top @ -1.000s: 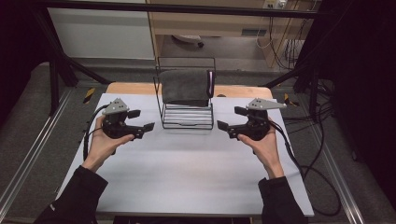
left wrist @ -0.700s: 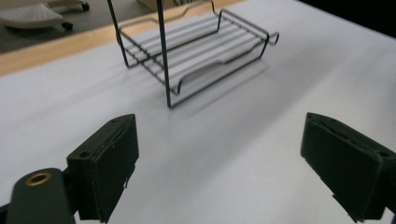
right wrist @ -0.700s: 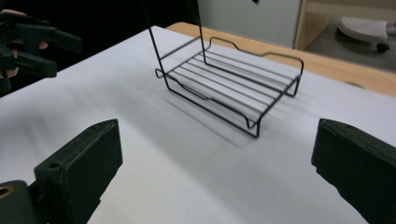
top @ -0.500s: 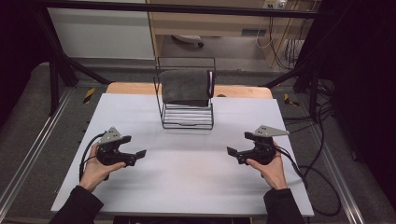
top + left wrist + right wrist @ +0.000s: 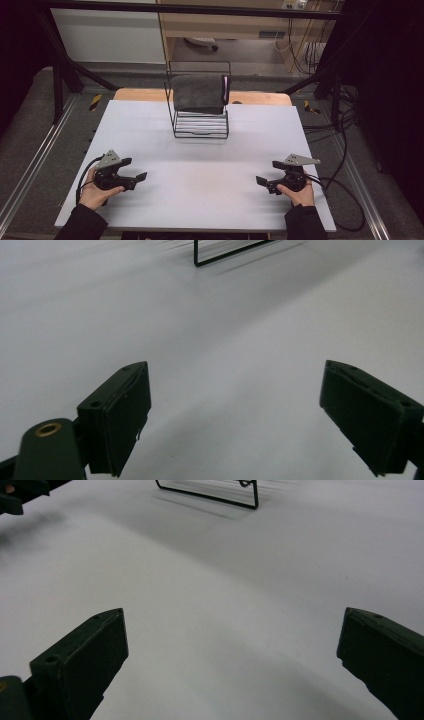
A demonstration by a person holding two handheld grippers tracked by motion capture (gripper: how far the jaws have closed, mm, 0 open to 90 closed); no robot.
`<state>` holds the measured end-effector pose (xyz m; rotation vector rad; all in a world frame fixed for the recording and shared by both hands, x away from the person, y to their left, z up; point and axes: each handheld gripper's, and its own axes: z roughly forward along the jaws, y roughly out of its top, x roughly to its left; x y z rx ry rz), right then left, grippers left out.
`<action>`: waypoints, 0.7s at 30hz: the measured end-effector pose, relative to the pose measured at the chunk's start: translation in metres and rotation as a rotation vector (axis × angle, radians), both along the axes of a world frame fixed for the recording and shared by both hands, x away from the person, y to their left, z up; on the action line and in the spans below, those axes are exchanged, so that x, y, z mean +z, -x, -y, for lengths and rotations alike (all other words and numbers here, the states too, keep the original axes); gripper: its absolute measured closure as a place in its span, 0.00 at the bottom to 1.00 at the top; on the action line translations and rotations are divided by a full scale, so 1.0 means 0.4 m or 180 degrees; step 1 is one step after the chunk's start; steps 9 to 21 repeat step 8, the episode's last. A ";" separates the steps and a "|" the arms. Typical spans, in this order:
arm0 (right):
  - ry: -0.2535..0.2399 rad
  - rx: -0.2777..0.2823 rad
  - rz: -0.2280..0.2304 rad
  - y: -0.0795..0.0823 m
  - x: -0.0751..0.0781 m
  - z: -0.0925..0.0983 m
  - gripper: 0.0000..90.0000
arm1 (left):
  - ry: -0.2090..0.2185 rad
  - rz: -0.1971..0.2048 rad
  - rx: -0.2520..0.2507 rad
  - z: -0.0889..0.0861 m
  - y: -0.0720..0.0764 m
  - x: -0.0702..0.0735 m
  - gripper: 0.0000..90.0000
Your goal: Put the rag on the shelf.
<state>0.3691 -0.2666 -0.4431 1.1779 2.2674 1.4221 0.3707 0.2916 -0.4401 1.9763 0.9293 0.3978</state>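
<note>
1. Resting low over the white table top (image 5: 200, 175), two black hand-held grippers are seen from the high view, one at about 8 o'clock and one at about 4 o'clock of the table's middle.
2. The left gripper (image 5: 141, 177) is held in the person's left hand (image 5: 95, 192); its jaws have just been opening, then easing in a shade, and are seen spread wide with nothing between them.
3. The right gripper (image 5: 261, 181) is held in the right hand (image 5: 300, 194); its jaws have just been opening and are likewise seen wide apart and empty.
4. The black wire rack (image 5: 200, 107), with a dark grey cloth draped over its upper part, is placed at 12 o'clock near the table's far edge, well apart from both grippers.
5. The rack's base wire is seen at the top of the left gripper view (image 5: 220, 257) and of the right gripper view (image 5: 210, 495), beyond bare table.
</note>
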 end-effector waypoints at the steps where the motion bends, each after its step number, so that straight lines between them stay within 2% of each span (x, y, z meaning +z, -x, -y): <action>1: -0.0006 -0.0016 -0.0027 0.003 -0.004 0.004 0.01 | -0.0008 0.0000 0.0004 -0.003 0.002 -0.002 0.15; 5: -0.0008 -0.0040 -0.0059 0.012 -0.011 0.014 0.01 | -0.0076 -0.0022 -0.0011 -0.011 0.009 -0.010 0.15; 21: 0.0013 -0.0036 -0.0052 0.015 -0.012 0.015 0.01 | -0.0047 -0.0028 -0.0012 -0.015 0.013 -0.009 0.15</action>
